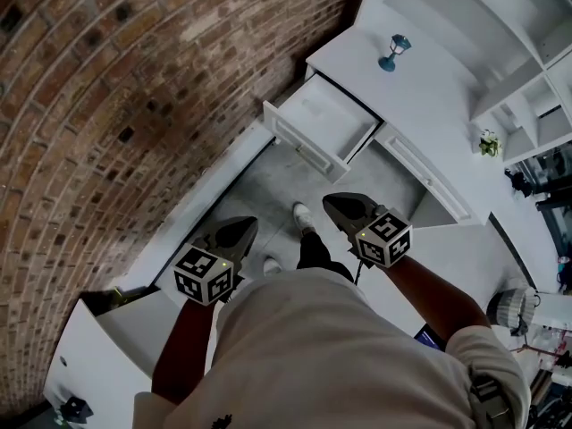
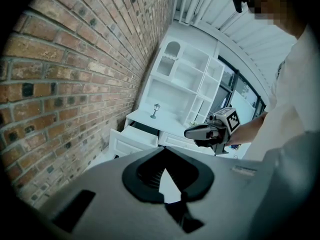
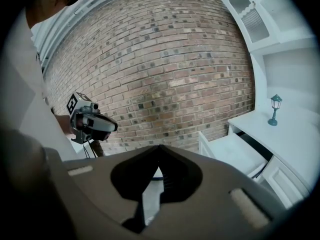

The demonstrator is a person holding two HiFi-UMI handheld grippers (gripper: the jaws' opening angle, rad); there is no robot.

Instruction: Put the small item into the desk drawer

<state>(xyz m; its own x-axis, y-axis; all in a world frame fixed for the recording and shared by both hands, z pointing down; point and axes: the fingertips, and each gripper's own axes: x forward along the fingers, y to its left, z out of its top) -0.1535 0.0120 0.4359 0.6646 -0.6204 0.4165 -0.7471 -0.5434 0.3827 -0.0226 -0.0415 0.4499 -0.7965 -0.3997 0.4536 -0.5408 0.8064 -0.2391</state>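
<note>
A small teal lantern figurine [image 1: 393, 52] stands upright on the white desk top [image 1: 429, 88]; it also shows as the lantern [image 2: 156, 110] and the lantern [image 3: 274, 109] in the two gripper views. Below it the desk drawer [image 1: 322, 125] is pulled out, and what shows of its inside is bare; the drawer [image 2: 131, 136] and drawer [image 3: 235, 151] lie ahead of both grippers. My left gripper [image 1: 239, 231] and right gripper [image 1: 338, 204] hang in mid-air short of the desk. Both are shut with nothing between the jaws, as seen at the left gripper [image 2: 165, 148] and the right gripper [image 3: 160, 146].
A brick wall [image 1: 116, 88] runs along the left. A white hutch with shelves [image 1: 527, 52] rises over the desk, with a small plant [image 1: 488, 143] on it. A low white cabinet [image 1: 98, 347] is at lower left. The person's shoes [image 1: 302, 213] stand on the grey floor.
</note>
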